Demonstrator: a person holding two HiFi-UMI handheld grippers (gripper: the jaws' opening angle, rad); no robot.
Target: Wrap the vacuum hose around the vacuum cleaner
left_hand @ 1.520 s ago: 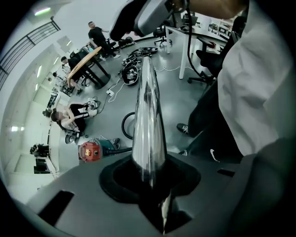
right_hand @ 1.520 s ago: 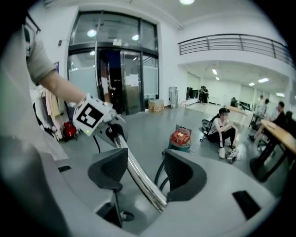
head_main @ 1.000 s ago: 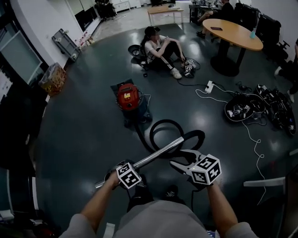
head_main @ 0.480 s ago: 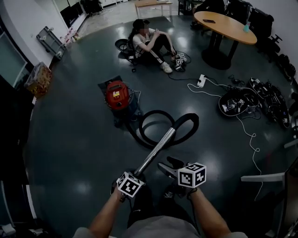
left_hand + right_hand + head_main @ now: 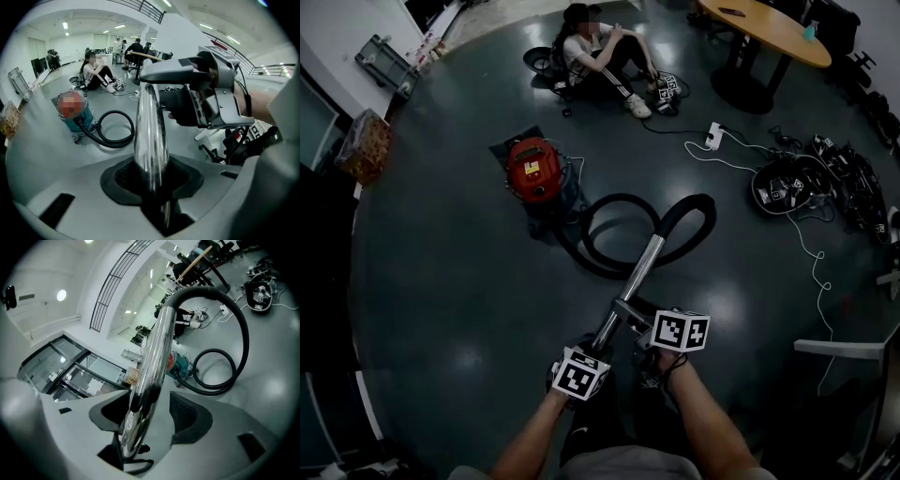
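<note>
My left gripper (image 5: 600,345) is clamped on the chrome wand (image 5: 643,270) low down, my right gripper (image 5: 628,311) sits just ahead with jaws apart round it, and the wand runs away from both to the looped hose (image 5: 689,199), vacuum cleaner (image 5: 534,169) farther ahead-left.

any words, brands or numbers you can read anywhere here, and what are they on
No word, brand or number reads in any view.
left marker cube: black and white square patterns only, no letters.
right marker cube: the same kind of patterns, no letters.
red vacuum cleaner: any label on its lid is too small to read.
</note>
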